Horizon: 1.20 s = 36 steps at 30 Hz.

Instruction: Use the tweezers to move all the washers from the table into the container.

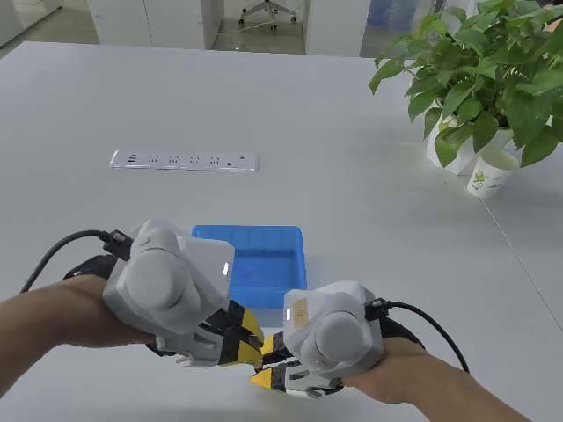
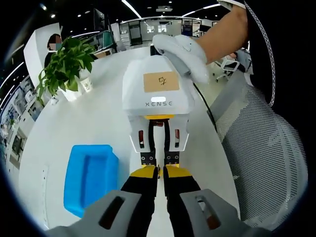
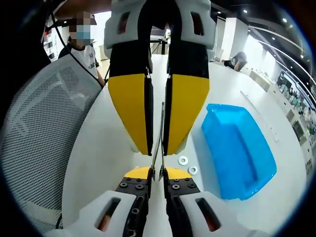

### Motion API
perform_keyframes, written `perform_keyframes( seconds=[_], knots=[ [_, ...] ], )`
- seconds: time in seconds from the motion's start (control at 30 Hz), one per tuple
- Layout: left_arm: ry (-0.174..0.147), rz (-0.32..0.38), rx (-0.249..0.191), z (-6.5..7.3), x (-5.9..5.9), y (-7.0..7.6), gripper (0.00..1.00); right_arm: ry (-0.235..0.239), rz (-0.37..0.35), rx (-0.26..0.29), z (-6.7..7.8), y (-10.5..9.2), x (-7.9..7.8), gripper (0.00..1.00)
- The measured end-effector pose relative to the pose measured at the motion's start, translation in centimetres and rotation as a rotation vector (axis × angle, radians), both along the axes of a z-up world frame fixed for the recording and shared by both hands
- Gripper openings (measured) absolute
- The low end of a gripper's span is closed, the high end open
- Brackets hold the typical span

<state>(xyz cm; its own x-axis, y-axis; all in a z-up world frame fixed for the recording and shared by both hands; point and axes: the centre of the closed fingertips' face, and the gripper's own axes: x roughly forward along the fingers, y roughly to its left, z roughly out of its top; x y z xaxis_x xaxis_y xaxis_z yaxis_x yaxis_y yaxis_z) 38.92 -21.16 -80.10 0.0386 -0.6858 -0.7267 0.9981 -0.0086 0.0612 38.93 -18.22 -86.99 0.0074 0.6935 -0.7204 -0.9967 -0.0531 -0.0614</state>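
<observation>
The right hand-held gripper clenches the tweezers. The left hand-held gripper flanks them, grip impossible to tell, probably to re-seat them. Two washers lie on the bench near the container.

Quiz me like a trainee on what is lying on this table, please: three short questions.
1. True or false: the two washers lie inside the blue container.
2. What stands far right on the table? A. potted plant B. laptop C. lamp
3. Fill in: the thin metal tool between the fingers of the right gripper is the ____.
Key: 1. False, they lie on the table beside it. 2. A. 3. tweezers.
</observation>
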Motion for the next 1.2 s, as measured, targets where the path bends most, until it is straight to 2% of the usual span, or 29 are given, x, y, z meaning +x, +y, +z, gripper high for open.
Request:
perform_keyframes(
  seconds=[0.43,0.63,0.8,1.0,1.2],
  knots=[
    [0.001,0.004,-0.007,0.1,-0.1,0.3,0.07,-0.007,-0.008,0.013,0.2,0.1,0.2,0.12],
    [-0.017,0.009,-0.006,0.5,0.3,0.6,0.07,-0.021,-0.018,0.024,0.6,0.4,0.8,0.13],
    [-0.02,0.017,-0.004,0.6,0.7,1.0,0.07,-0.038,-0.022,0.023,0.6,0.7,1.2,0.14],
    [-0.019,0.018,-0.004,0.8,1.0,1.1,0.07,-0.037,-0.027,0.024,0.5,0.7,1.5,0.13],
    [-0.023,0.018,-0.016,1.0,1.5,1.0,0.07,-0.029,-0.046,0.052,0.9,1.0,2.1,0.13]
  ],
)
